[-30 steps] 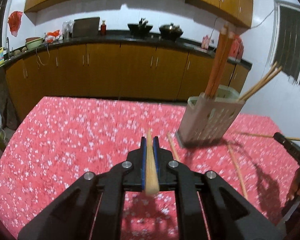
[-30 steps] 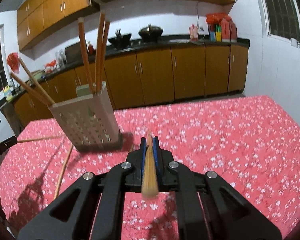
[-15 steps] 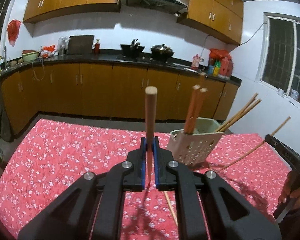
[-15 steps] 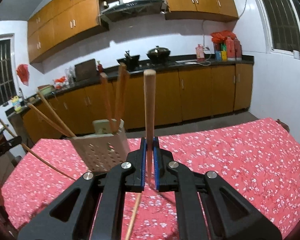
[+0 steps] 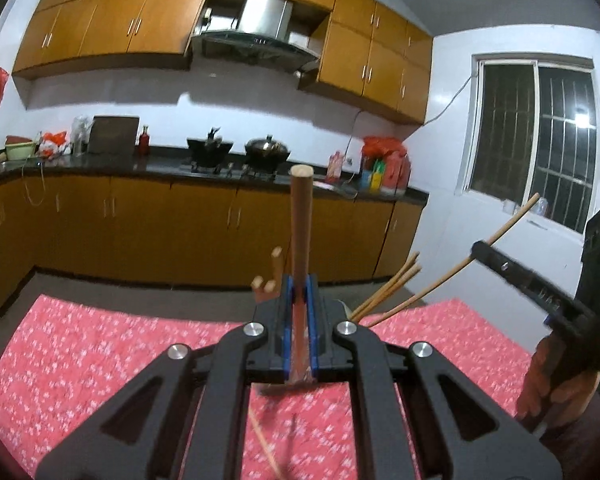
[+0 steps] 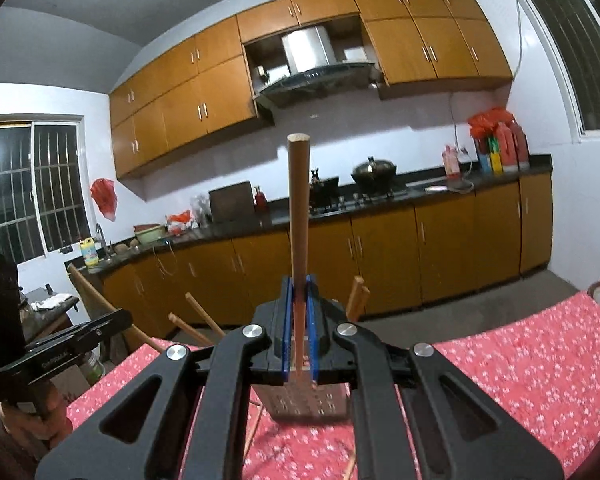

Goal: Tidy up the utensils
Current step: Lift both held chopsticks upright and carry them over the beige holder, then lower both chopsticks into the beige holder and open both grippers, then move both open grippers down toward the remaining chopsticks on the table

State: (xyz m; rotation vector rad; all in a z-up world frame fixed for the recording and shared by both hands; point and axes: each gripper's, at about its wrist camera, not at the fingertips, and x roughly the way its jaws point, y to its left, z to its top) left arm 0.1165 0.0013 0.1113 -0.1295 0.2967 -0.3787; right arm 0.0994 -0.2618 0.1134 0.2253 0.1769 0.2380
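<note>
- Left gripper (image 5: 299, 300): jaws pinching a wooden chopstick (image 5: 300, 224) low on its shaft, thick end standing up.
- Right gripper (image 6: 299, 300): jaws clamped on its own chopstick (image 6: 298, 216), likewise upright.
- The perforated holder (image 6: 308, 404) sits on the red floral table (image 6: 520, 364) just beyond the right jaws, already bearing several sticks.
- Loose chopsticks (image 5: 264, 444) lie on the cloth.
- To do it well — bring each stick above the holder's mouth, keep it vertical, clear the leaning sticks, and release only once the tip is inside.
</note>
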